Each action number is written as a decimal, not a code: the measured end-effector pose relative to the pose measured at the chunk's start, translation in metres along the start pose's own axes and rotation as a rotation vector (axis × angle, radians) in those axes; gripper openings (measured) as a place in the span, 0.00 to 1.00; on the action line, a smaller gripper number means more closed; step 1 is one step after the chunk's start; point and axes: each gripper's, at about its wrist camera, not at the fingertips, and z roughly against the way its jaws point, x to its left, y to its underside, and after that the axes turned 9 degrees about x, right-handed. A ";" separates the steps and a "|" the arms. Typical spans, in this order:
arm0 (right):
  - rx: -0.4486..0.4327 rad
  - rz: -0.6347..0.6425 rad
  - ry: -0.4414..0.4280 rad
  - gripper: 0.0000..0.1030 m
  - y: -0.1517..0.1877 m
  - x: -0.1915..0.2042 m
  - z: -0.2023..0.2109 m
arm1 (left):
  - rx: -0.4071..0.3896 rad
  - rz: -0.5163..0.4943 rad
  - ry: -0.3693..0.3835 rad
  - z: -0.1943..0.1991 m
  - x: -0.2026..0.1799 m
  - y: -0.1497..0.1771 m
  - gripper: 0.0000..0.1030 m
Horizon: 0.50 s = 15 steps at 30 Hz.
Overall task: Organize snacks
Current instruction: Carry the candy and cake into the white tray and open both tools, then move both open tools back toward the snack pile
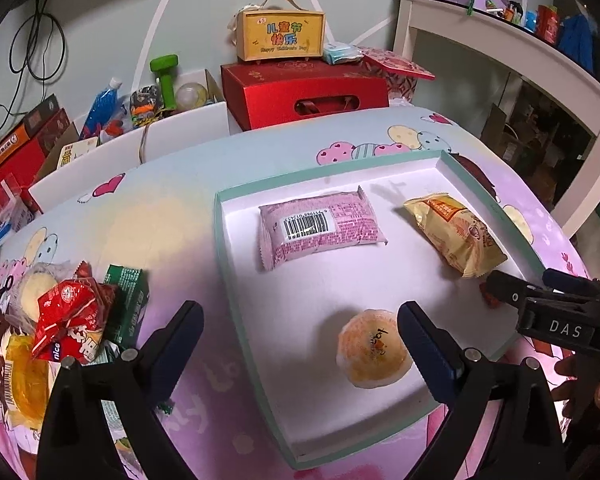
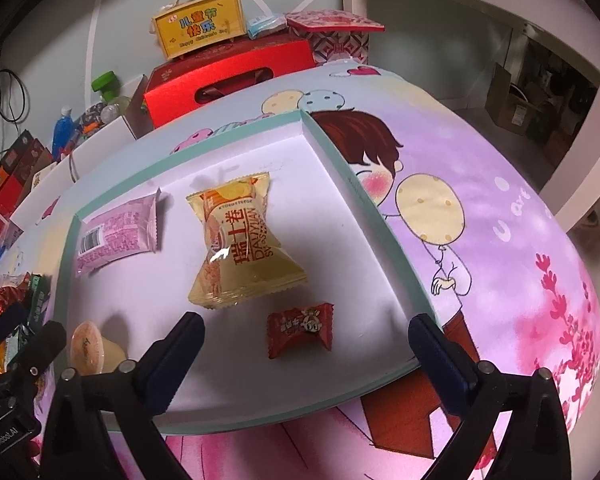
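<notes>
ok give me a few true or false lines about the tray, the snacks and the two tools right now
1. The tray holds four snacks. True: pink pack, yellow pack, red candy and jelly cup.
2. The right tool grips the red candy. False: its jaws are open and the candy lies loose on the tray between them.
3. The pink pack lies barcode up. True.
4. The left tool is shut on the jelly cup. False: it is open, holding nothing.
5. More snacks are piled outside the tray. True, on the cloth to its left.
6. The yellow pack lies on top of the pink pack. False: they lie apart.
</notes>
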 end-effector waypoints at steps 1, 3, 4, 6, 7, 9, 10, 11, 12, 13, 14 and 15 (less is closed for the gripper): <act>-0.008 0.001 -0.002 1.00 0.000 0.000 0.002 | -0.001 0.001 0.003 0.000 0.000 0.000 0.95; -0.026 0.005 -0.006 1.00 -0.001 0.000 0.005 | -0.002 0.006 0.010 0.001 0.000 0.000 0.95; -0.039 0.006 -0.011 1.00 -0.001 0.001 0.007 | -0.003 0.009 0.014 0.001 0.000 0.000 0.95; -0.054 0.000 -0.018 1.00 -0.001 0.000 0.010 | -0.007 0.017 0.023 0.002 0.001 0.000 0.95; -0.061 -0.004 -0.020 1.00 -0.001 0.000 0.011 | -0.009 0.021 0.030 0.003 0.002 0.000 0.95; -0.067 -0.014 -0.026 1.00 -0.001 0.000 0.012 | -0.012 0.025 0.040 0.006 0.002 0.000 0.95; -0.069 -0.018 -0.033 1.00 -0.002 -0.001 0.013 | -0.015 0.028 0.045 0.008 0.003 0.000 0.95; -0.069 -0.021 -0.039 1.00 -0.002 -0.001 0.014 | -0.016 0.030 0.053 0.010 0.004 0.000 0.95; -0.068 -0.021 -0.045 1.00 -0.002 0.000 0.014 | -0.018 0.031 0.068 0.013 0.005 -0.001 0.95; -0.068 -0.016 -0.047 1.00 -0.002 0.001 0.015 | -0.022 0.032 0.076 0.016 0.005 -0.001 0.95; -0.068 -0.012 -0.047 1.00 -0.003 0.002 0.016 | -0.026 0.032 0.081 0.021 0.006 -0.001 0.95; -0.070 -0.011 -0.049 1.00 -0.003 0.003 0.017 | -0.029 0.033 0.083 0.024 0.007 -0.001 0.95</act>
